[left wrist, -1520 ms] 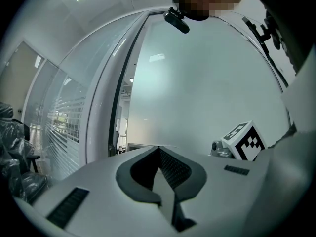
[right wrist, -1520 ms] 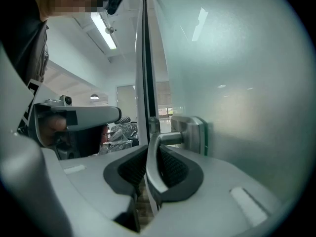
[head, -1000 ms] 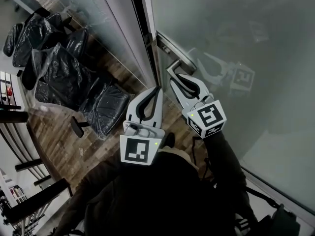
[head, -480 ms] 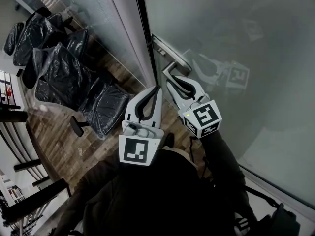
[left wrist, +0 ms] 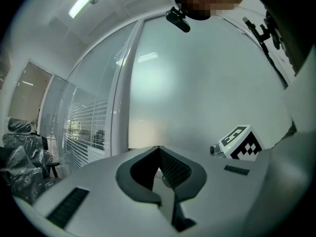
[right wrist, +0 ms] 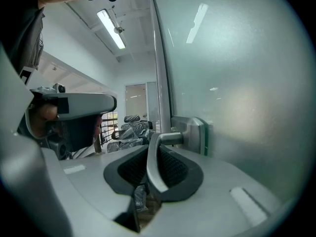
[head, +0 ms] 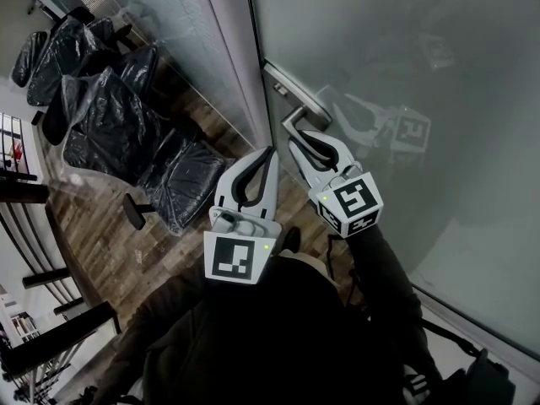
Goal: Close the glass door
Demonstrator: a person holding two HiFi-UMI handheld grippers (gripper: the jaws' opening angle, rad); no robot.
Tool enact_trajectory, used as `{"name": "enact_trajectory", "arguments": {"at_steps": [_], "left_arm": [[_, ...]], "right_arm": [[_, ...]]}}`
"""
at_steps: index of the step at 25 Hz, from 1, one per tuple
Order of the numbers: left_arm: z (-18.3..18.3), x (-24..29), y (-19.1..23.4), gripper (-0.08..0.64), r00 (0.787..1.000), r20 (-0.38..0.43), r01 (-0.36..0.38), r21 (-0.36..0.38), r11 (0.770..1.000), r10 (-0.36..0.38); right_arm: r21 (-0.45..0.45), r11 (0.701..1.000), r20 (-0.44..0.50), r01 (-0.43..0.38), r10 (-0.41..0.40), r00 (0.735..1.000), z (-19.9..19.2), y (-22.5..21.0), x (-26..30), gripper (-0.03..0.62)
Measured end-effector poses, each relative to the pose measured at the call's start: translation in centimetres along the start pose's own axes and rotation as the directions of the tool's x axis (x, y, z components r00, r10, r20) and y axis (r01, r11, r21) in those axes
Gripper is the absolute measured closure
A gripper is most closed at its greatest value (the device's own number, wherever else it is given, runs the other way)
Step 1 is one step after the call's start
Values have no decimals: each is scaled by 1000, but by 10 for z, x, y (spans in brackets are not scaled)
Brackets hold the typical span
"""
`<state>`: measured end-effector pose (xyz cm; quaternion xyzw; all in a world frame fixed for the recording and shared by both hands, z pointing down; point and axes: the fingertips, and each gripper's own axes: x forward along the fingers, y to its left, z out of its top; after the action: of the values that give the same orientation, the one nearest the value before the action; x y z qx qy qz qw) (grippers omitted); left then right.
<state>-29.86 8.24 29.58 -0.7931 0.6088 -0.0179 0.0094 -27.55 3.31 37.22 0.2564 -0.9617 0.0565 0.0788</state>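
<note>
Right gripper: the right gripper (head: 312,140) reaches forward and up to the glass door (head: 396,49), with its marker cube (head: 352,201) tipped toward the camera and a dark sleeve (head: 384,268) running back from it.
Right jaws: clamped on the door handle (head: 291,123). In the right gripper view the grey lever (right wrist: 153,162) runs down between the two ribbed pads (right wrist: 173,168) of the right gripper (right wrist: 157,151) and touches both.
Left gripper: the left gripper (head: 270,153) is held just beside the right one, lower and nearer the body. It points at the door's left edge below the handle.
Left jaws: together at the tips with nothing between them, as the left gripper view shows (left wrist: 159,150). They touch neither door nor handle.
Door handle: it sits at the door's left edge, on a metal handle plate (head: 297,91) next to the door frame (head: 240,74). The lever hangs down from the plate.
Glass door: frosted and upright, filling the right side of the head view. It reflects the right gripper's cube.
Beyond the frame: chairs (head: 110,125) wrapped in black plastic stand on a wooden floor (head: 101,243) behind a glass partition (head: 169,24).
Change from a second ago: the right jaws keep their hold on the lever, and the left gripper stays shut and free beside it. The dark strip between the door's edge and the frame shows thinner, and the chairs sit slightly lower and further right in the head view.
</note>
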Motion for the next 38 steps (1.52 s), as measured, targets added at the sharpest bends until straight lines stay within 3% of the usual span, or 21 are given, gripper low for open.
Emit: {"name": "enact_trajectory", "arguments": {"at_steps": [14,22,27,29,38], "left_arm": [[12,-17,14,563,999,32,-20,8,1000,20],[20,-28,17,563,998,58,-23,3,1000,23],[25,-37,15,563,997,71,-15,-1,1000,15],[26,-39,15,563,997,72,-14,-2,1000,14],[21,-38,11,563,997,75,-7,-10,1000,7]], "right_arm": [[8,1000,-6,6,-6,1000,0,1,-1,529],[-110,994,57,21,-15,998,33,2,-21,529],[-154,987,203,33,-1,979,95,11,-47,534],[-147,988,223,50,-17,975,106,16,-54,591],[8,1000,181,24,-25,983,56,53,-55,591]]}}
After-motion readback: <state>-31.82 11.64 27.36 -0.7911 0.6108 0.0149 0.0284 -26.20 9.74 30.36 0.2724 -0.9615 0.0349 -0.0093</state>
